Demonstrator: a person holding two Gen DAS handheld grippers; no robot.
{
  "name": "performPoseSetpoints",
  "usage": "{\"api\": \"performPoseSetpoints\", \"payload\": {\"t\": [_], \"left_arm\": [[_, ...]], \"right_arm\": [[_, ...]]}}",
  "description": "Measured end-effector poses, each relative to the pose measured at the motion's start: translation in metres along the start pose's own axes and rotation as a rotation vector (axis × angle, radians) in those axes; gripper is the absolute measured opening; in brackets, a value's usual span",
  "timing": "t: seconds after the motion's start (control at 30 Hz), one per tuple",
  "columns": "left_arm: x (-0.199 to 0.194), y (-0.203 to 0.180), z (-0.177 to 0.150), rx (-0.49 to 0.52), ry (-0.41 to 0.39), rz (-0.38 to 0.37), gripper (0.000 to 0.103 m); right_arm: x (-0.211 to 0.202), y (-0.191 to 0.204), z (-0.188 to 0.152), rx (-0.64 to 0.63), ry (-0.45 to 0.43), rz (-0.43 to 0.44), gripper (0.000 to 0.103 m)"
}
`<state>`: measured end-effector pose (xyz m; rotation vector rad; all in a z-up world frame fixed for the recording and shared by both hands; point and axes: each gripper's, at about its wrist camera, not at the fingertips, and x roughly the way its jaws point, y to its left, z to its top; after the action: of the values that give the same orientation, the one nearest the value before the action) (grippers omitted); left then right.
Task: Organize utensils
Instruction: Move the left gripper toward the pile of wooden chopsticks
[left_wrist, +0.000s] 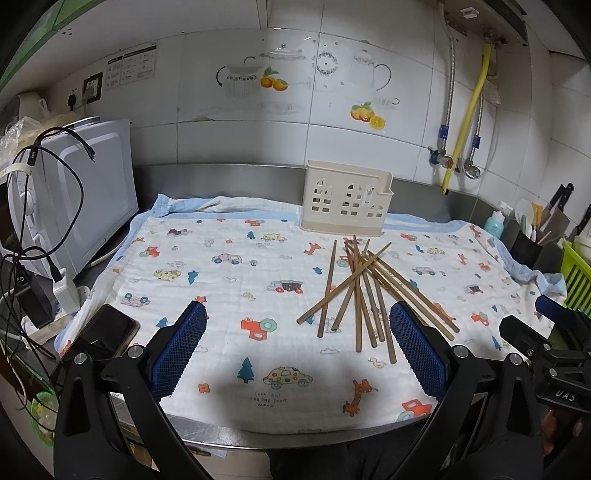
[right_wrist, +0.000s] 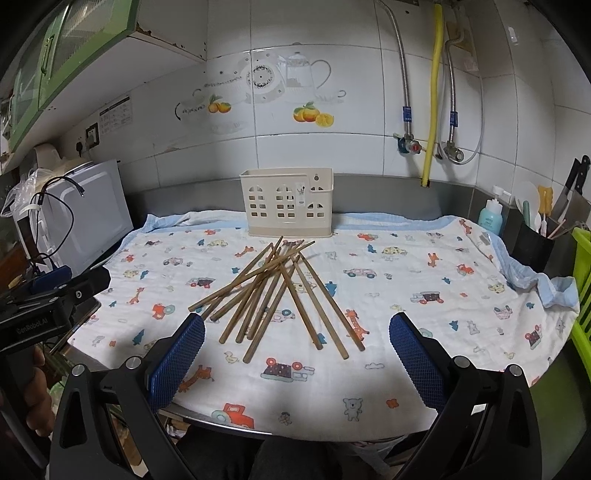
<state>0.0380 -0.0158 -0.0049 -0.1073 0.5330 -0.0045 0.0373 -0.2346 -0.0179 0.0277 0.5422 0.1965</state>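
On the desk, over a printed cloth: wooden chopsticks in a crossed heap, just in front of the cream slotted holder by the back wall. Holder looks empty; nothing sorted yet. Left gripper and right gripper hover near the front edge, jaws spread wide, holding nothing. Risks: sticks overlap, so lifting one may drag or flick its neighbours; thin round sticks could roll or twist between the pads; loose cloth may bunch.
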Motion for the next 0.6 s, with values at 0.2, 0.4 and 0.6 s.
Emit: {"api": "performPoseSetpoints", "payload": {"t": [0.2,0.4,0.6], "left_arm": [[0.01,0.001,0.003,0.002,0.014,-0.001,0.098],[0.021,0.002,0.006,0.004,0.028,-0.002,0.098],[0.035,0.003,0.008,0.005,0.048,-0.004,0.098]], "right_arm": [[0.009,-0.001,0.003,-0.007,0.01,-0.002,0.097],[0.019,-0.003,0.006,-0.003,0.025,0.002,0.097],[0.031,-0.004,0.008,-0.004,0.042,0.005,0.097]]}}
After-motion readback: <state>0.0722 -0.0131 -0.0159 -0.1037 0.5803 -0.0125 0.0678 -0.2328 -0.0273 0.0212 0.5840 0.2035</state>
